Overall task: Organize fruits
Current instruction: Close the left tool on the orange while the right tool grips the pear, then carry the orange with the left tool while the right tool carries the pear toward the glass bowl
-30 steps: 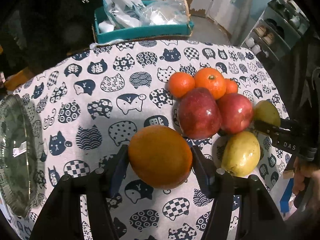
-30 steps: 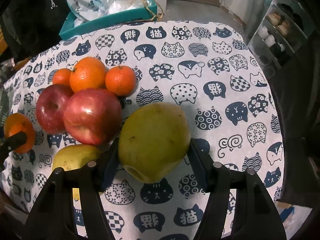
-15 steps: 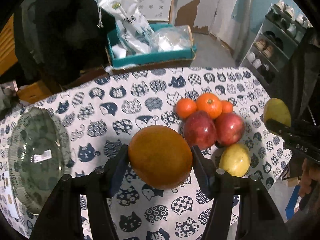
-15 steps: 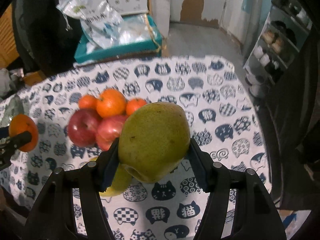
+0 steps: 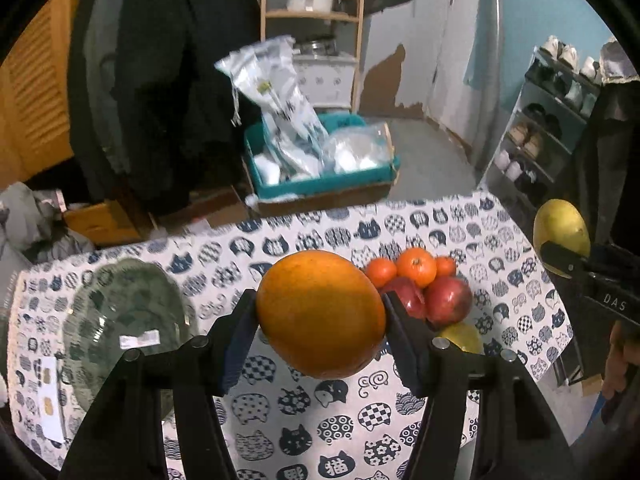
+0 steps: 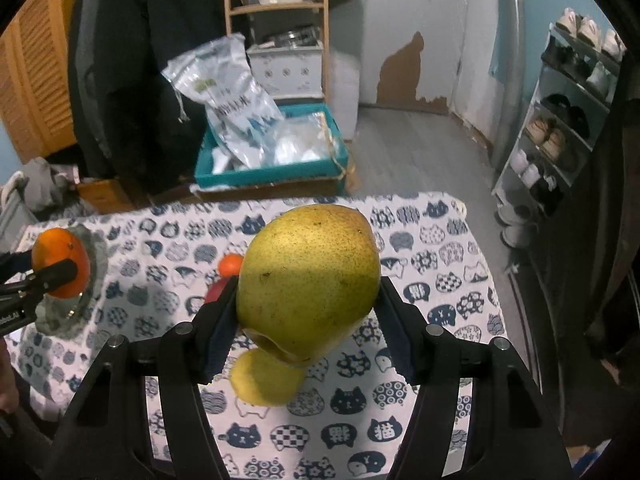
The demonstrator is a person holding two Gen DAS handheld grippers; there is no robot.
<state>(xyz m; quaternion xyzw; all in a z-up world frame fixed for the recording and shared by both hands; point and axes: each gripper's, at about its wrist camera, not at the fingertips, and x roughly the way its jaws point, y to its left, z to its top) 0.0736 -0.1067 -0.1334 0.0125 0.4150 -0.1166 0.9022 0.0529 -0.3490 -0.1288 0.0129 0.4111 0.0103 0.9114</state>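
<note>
My left gripper (image 5: 320,320) is shut on a large orange (image 5: 320,312) and holds it high above the cat-print table (image 5: 280,420). My right gripper (image 6: 306,300) is shut on a yellow-green pear (image 6: 308,280), also high above the table. The pear also shows at the right of the left wrist view (image 5: 560,232); the orange shows at the left of the right wrist view (image 6: 60,260). On the table lie small oranges (image 5: 416,266), two red apples (image 5: 448,300) and a second pear (image 6: 264,380). A glass plate (image 5: 116,320) sits at the table's left.
A teal box (image 5: 320,184) with plastic bags stands on the floor beyond the table. A wooden shelf (image 6: 276,8) is behind it. A shoe rack (image 6: 560,120) stands at the right. A dark coat (image 6: 132,80) hangs at the back left.
Both grippers have risen well above the table with their fruits still held. The table and the fruit pile look smaller and lower in both views.
</note>
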